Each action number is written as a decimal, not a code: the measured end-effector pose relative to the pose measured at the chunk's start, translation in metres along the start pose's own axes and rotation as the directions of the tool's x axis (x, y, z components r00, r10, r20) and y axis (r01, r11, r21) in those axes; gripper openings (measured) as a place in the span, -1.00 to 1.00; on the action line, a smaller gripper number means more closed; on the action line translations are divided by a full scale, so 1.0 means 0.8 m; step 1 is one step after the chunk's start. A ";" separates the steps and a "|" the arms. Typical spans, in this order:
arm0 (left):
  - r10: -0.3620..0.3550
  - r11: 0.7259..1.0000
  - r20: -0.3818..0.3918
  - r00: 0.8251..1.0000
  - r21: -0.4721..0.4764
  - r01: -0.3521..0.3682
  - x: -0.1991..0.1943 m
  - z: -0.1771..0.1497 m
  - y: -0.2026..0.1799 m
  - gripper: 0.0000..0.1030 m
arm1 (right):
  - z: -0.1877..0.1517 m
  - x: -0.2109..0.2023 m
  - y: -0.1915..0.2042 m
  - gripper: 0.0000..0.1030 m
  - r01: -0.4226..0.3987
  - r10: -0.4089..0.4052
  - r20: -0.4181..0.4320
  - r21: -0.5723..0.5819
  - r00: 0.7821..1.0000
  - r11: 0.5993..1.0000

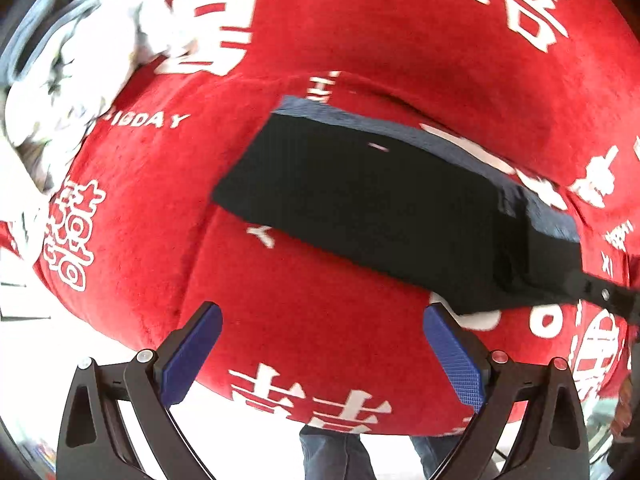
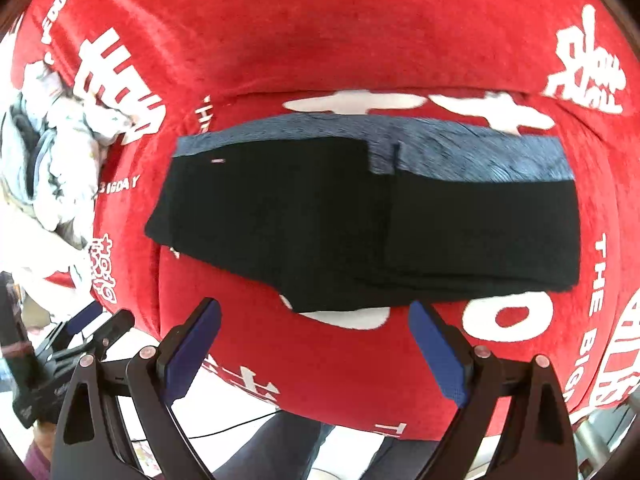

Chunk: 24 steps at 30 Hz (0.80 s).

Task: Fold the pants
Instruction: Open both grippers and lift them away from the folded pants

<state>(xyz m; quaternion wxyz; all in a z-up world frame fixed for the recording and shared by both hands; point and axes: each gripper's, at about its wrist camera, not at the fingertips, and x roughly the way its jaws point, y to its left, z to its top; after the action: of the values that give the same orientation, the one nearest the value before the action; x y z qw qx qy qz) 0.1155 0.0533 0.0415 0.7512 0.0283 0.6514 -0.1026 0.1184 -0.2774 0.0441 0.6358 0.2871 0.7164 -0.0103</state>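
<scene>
**Reading the pants against your two grippers**

Lying flat on the red cover [image 2: 360,60], the pants [image 2: 360,216] are already doubled into a compact dark block, and everything below is placed relative to that block. In the right wrist view its long axis runs side to side across your line of sight, with the grey waistband [image 2: 472,156] along the far edge and an overlapping layer showing as a vertical step near the middle. The near edge sits just ahead of the right gripper [image 2: 316,320], whose blue pads stand wide apart and hold nothing; the block's near right corner lies just beyond its right pad.

From the left wrist view the same block [image 1: 360,208] runs on a diagonal, its near end dropping toward the right. The left gripper [image 1: 322,320] is also spread wide and empty, and only its right pad comes close to the fabric's lower corner; the rest of the block is well off to the far right of it. The other gripper's black linkage [image 1: 608,296] pokes in at that same end.

So your right gripper looks the nearer and squarer of the two. If another fold is wanted, it would likely go across the long axis, end over end. A heap of pale laundry [image 2: 52,152] lies well left of the block, clear of it.
</scene>
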 end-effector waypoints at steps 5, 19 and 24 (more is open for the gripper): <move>-0.019 0.996 -0.009 1.000 -0.084 0.018 0.020 0.002 0.018 0.96 | 0.008 0.010 0.007 0.86 0.045 -0.046 -0.039 -0.035 0.998 0.998; -0.058 0.988 -0.048 0.997 -0.148 0.050 0.079 -0.005 0.028 0.96 | -0.022 0.068 -0.028 0.86 0.080 -0.076 -0.129 0.024 0.989 0.996; -0.047 0.983 -0.054 0.997 -0.182 0.037 0.093 0.003 0.046 0.96 | -0.024 0.082 -0.020 0.86 0.049 -0.045 -0.126 0.033 0.991 0.998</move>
<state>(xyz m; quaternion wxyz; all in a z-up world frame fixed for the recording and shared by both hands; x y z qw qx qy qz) 0.1345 0.0802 -0.0350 0.7292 -0.0507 0.6799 -0.0582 0.0920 -0.2576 -0.0178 0.5838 0.2817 0.7612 -0.0200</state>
